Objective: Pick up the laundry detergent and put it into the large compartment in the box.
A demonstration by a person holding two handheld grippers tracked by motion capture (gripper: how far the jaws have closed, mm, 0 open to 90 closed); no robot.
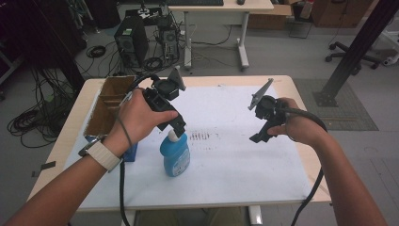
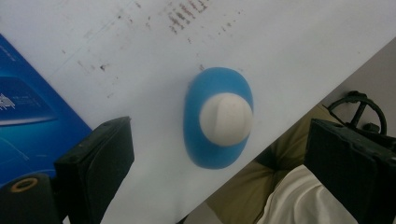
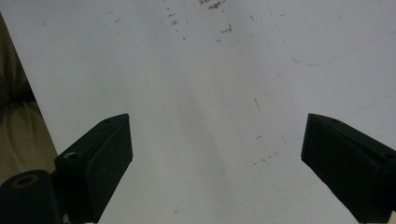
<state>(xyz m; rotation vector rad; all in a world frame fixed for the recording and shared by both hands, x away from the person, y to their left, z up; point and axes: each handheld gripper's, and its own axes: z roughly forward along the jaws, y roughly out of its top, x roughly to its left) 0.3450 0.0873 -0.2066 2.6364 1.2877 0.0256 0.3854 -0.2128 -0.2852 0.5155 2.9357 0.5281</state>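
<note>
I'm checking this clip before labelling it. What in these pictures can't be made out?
- Blue bottle: label text too small in the high view; the left gripper view shows just its white cap from above.
- Cardboard box: contents hidden by its walls and the left hand, high view.
- Blue box: cut off by the left gripper view's edge, print blurred.
- Left gripper: jaw tips hidden behind the hand, high view.

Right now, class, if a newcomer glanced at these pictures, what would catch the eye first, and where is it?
Most striking is the blue bottle with its white cap, standing upright near the table's front edge. The left claw hangs open directly above it, a jaw to either side of the cap, not touching. To the right, the right claw is held open over the bare white table cover.
</note>
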